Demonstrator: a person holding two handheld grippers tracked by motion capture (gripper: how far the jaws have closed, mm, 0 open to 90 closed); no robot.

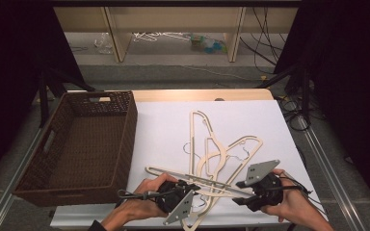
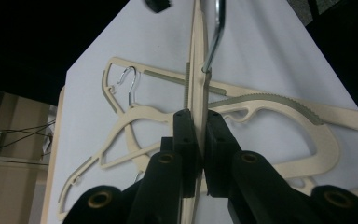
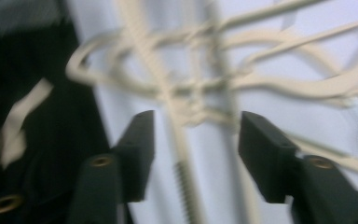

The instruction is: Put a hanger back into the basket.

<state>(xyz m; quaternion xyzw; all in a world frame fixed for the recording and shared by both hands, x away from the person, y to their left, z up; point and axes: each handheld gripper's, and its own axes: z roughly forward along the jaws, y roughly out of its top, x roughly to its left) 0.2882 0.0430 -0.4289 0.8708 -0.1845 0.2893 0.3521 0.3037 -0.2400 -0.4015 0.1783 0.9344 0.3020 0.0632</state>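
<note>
Several cream plastic hangers (image 1: 207, 144) with metal hooks lie crossed in a heap on the white table top (image 1: 164, 125). My left gripper (image 1: 195, 188) is at the front of the heap, shut on the thin edge of one cream hanger (image 2: 196, 70), which runs straight up between its jaws (image 2: 198, 123). That hanger's long bar (image 1: 173, 174) stretches across the front of the heap. Facing it from the right, my right gripper (image 1: 243, 185) stands open. In the blurred right gripper view a ridged hanger bar (image 3: 179, 144) passes between the jaws (image 3: 196, 130) without touching either pad.
A dark wicker basket (image 1: 125, 144) with nothing in it stands on the left part of the table. The table's front edge is just under both hands. Beyond the table are wooden shelving legs, cables and more hangers on the floor (image 1: 154, 36).
</note>
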